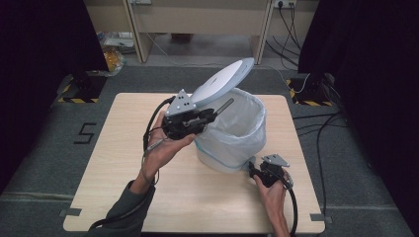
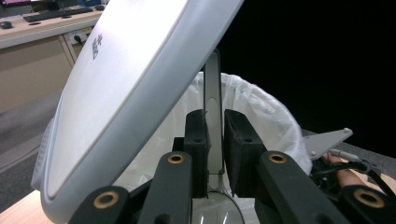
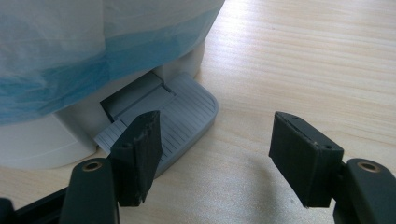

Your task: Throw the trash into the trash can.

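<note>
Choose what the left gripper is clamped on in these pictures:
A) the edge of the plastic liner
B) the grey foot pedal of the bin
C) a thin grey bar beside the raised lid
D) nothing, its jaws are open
C: the left gripper has its jaws shut on the thin grey bar beside the raised lid.

A lab or test room in an office. Beyond the grippers' table point(image 1: 123, 163) stand black curtains point(image 1: 39, 44), hazard tape point(image 1: 76, 100), loose cables point(image 1: 316, 128), a floor number point(image 1: 85, 132) and a desk point(image 1: 197, 19) with a keyboard point(image 2: 56, 13).
</note>
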`<action>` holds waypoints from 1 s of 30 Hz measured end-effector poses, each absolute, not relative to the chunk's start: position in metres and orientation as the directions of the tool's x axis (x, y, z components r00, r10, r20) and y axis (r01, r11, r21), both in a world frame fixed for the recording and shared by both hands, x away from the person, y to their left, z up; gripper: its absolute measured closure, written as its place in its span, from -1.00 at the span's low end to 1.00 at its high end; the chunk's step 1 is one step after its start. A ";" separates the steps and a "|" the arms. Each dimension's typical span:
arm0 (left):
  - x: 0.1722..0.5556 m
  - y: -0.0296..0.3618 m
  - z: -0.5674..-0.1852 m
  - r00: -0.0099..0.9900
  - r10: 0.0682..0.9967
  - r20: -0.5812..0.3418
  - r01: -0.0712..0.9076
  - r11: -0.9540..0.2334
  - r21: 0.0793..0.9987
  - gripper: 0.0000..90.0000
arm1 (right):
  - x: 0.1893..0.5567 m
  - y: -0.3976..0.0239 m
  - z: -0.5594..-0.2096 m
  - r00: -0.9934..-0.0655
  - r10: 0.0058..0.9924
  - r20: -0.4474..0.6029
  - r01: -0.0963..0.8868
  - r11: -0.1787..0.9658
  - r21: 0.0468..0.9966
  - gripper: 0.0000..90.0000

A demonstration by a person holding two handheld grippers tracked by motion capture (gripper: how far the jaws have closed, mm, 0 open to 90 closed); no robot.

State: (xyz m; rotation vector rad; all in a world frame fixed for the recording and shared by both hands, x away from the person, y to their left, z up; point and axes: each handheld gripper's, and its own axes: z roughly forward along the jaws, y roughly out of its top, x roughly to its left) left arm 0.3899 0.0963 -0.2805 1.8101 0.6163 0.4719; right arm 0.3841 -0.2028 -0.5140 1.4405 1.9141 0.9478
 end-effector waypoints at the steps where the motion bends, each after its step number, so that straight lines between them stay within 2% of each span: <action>1: 0.390 0.095 -0.282 0.787 0.616 0.018 0.179 -0.256 0.950 0.77 | 0.384 -0.203 -0.514 -0.267 0.963 -0.019 0.568 0.173 0.804 -0.24; 12: 0.396 0.086 -0.285 0.782 0.623 0.007 0.179 -0.235 0.955 0.77 | 0.384 -0.203 -0.514 -0.268 0.963 -0.018 0.569 0.174 0.804 -0.24; 30: 0.395 0.071 -0.282 0.753 0.656 0.057 0.142 -0.247 0.959 0.77 | 0.385 -0.203 -0.514 -0.272 0.962 -0.017 0.567 0.175 0.805 -0.25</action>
